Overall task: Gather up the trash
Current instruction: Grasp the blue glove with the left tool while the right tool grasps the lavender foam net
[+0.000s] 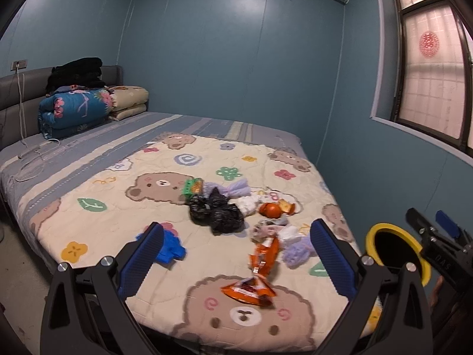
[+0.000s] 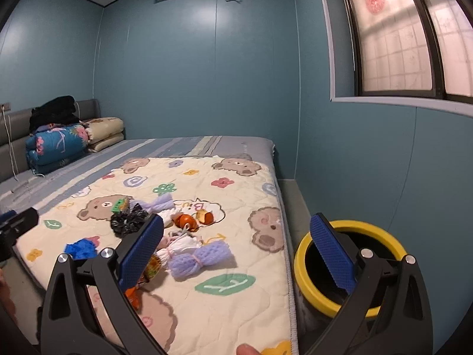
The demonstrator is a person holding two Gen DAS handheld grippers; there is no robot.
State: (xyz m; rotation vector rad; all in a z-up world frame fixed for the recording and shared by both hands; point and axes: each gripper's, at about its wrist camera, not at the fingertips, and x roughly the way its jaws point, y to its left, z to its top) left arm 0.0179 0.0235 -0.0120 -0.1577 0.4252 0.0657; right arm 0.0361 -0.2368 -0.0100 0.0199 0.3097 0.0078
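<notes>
Trash lies scattered on the bear-print quilt [image 1: 97, 227]: two orange snack wrappers [image 1: 248, 290], a black plastic bag [image 1: 217, 211], a blue scrap [image 1: 170, 245], purple foam nets [image 1: 297, 250], orange peel [image 1: 273, 209] and a green wrapper [image 1: 193, 186]. My left gripper [image 1: 236, 236] hovers open over the near wrappers, holding nothing. My right gripper [image 2: 236, 230] is open and empty, spanning the quilt edge and the yellow-rimmed bin [image 2: 360, 227] on the floor beside the bed. In the right wrist view a purple net [image 2: 204, 256] lies closest, with the black bag [image 2: 128, 222] and peel [image 2: 186, 222] farther back.
Folded quilts [image 1: 77, 109] and dark clothes are stacked at the headboard, with a white cable [image 1: 35, 153] on the striped sheet. The blue wall [image 2: 340, 162] leaves a narrow floor strip by the bin. A finger [image 2: 246, 349] shows at the bottom edge.
</notes>
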